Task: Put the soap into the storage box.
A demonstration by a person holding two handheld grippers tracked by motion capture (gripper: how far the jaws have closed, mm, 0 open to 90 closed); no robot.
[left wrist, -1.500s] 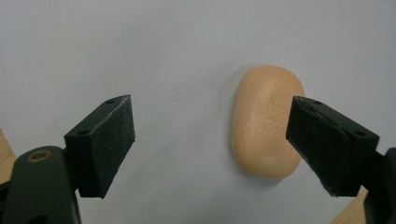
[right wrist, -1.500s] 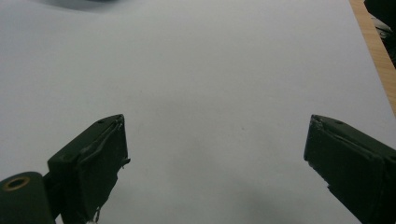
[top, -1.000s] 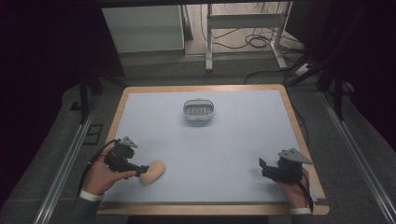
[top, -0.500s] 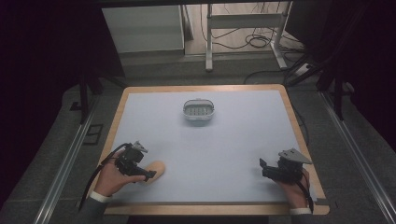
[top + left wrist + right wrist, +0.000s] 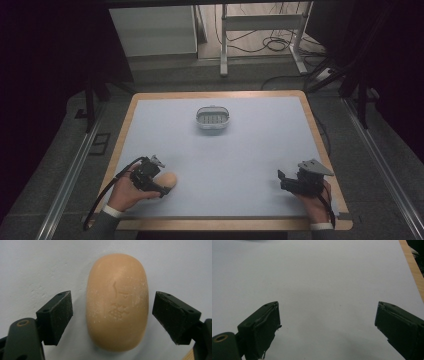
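Both pads of the left gripper [image 5: 112, 317] straddle the soap bar [image 5: 117, 302] near the table's [image 5: 250, 165] front-left edge, jaws closing in, gaps both sides. Risk: rounded bar squirts out if squeezed off-centre. Right gripper [image 5: 327, 327] wide, idle.

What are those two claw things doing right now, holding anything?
Left gripper: open, jaws either side of the soap bar, not touching it.
Right gripper: open, holding nothing, above the bare table.
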